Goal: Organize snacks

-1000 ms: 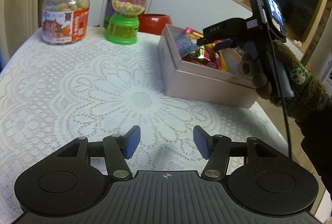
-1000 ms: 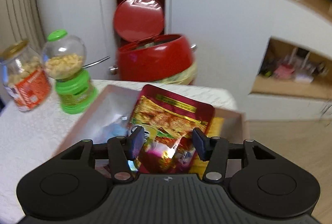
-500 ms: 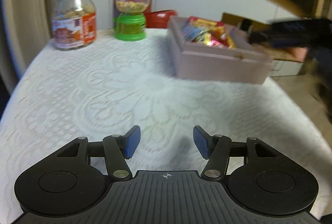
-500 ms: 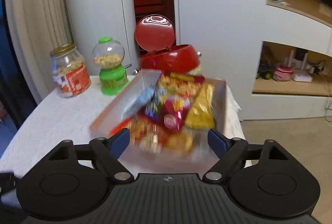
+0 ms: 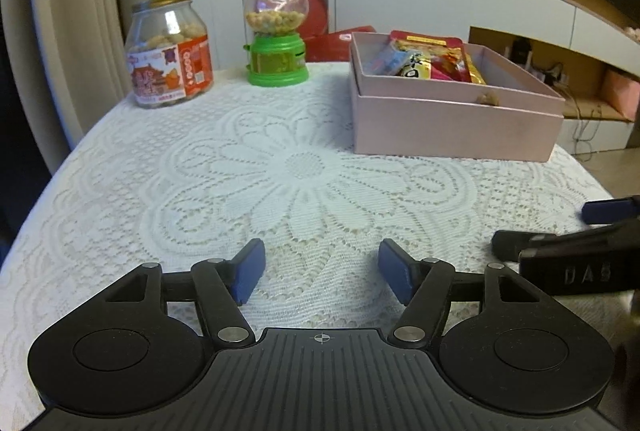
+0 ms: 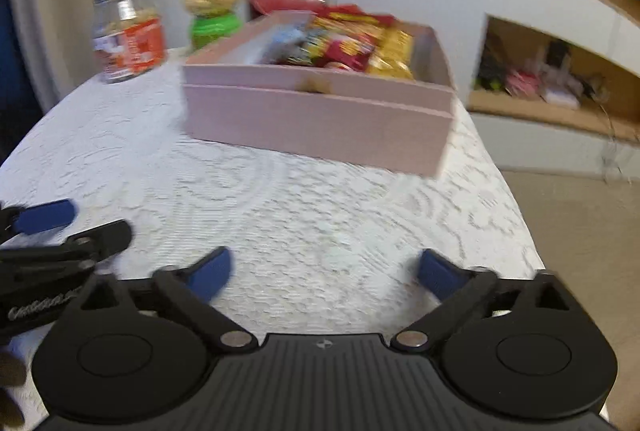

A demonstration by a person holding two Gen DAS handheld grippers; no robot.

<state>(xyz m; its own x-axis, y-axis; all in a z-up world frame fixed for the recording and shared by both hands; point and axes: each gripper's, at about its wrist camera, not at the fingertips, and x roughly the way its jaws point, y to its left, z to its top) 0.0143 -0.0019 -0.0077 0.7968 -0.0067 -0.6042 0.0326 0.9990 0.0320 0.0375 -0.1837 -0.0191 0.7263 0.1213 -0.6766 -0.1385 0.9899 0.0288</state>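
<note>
Left gripper (image 5: 321, 271), seen from the left wrist camera, hangs over the white lace tablecloth (image 5: 280, 171) with its blue pads spread and still parting; nothing lies between them. Beyond it, at the far right of the table, stands the pink box (image 5: 452, 127), open at the top, with the snack packets (image 5: 432, 61) lying inside toward its rear left part. At the far left stands a glass jar (image 5: 168, 51) with a gold lid and an orange label, and between jar and box stands a green candy dispenser (image 5: 278, 39) with a clear globe. Part of the right gripper (image 5: 592, 243) enters at the right edge, just beside the left one. From the right wrist camera, the right gripper (image 6: 322, 271) shows its jaws set very wide and widening, with only tablecloth (image 6: 280, 199) beneath them. This view is blurred, so the packets (image 6: 352, 43) in the pink box (image 6: 316, 119) read only as red and yellow wrappers, probably several. The jar (image 6: 128, 35) and dispenser (image 6: 212, 7) stand behind the box at left, and the left gripper (image 6: 52, 231) shows at the left edge.
</note>
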